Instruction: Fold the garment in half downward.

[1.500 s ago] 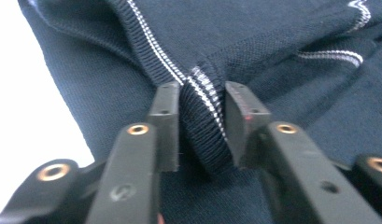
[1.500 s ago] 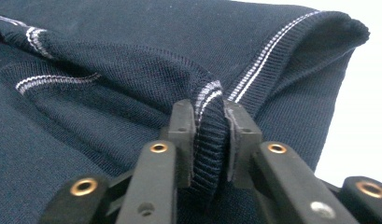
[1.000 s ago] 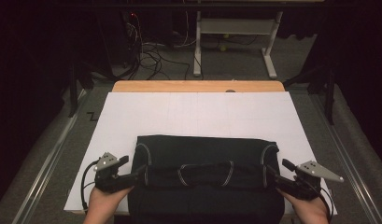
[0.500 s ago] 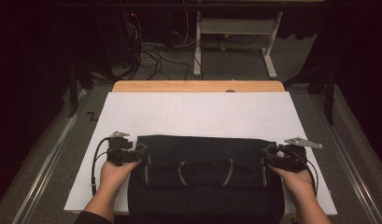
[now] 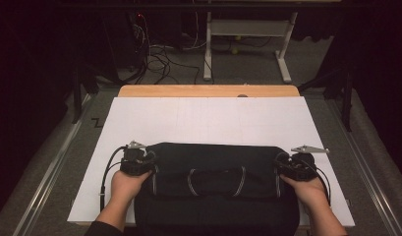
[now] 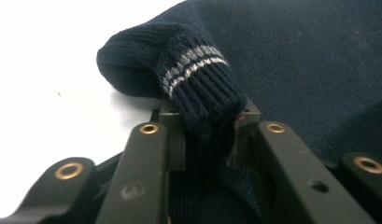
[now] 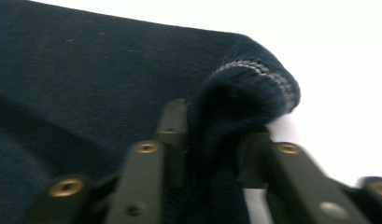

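Two hand-held grippers grasp a folded dark navy knitted sweater (image 5: 215,191) lying at the lower centre of the high view on a white sheet-covered table (image 5: 208,120). Having just been closing, the left gripper (image 5: 148,158) is clenched on a ribbed, grey-striped edge (image 6: 198,79). Likewise just closed, the right gripper (image 5: 281,164) pinches the opposite corner (image 7: 254,93).

The dark navy knitted sweater (image 5: 215,189) carries pale grey stripes on its ribbed cuffs; it lies on a white sheet-covered table (image 5: 208,120).
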The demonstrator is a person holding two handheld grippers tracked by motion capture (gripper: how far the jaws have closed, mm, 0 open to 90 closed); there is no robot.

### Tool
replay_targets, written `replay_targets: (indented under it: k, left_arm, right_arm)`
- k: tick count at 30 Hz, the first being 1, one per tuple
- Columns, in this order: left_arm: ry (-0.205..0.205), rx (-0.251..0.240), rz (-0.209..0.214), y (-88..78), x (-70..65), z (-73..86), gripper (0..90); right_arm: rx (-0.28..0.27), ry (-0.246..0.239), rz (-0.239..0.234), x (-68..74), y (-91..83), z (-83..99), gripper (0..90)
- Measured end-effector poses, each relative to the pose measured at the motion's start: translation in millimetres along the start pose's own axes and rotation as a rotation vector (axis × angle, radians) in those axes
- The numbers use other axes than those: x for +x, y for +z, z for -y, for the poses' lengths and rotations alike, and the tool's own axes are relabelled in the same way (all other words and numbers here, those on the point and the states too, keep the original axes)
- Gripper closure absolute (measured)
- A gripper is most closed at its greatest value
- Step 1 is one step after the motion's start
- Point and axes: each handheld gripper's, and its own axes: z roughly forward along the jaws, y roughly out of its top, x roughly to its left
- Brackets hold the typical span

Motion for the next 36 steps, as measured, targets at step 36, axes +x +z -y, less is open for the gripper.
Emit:
replay_targets:
  k: [36]
  left_arm:
    - [-0.002,-0.105,-0.055,15.4,20.6,-50.9,76.1]
  right_arm:
    - [-0.123,-0.091,0.136,-5.6,13.4,-47.5,77.3]
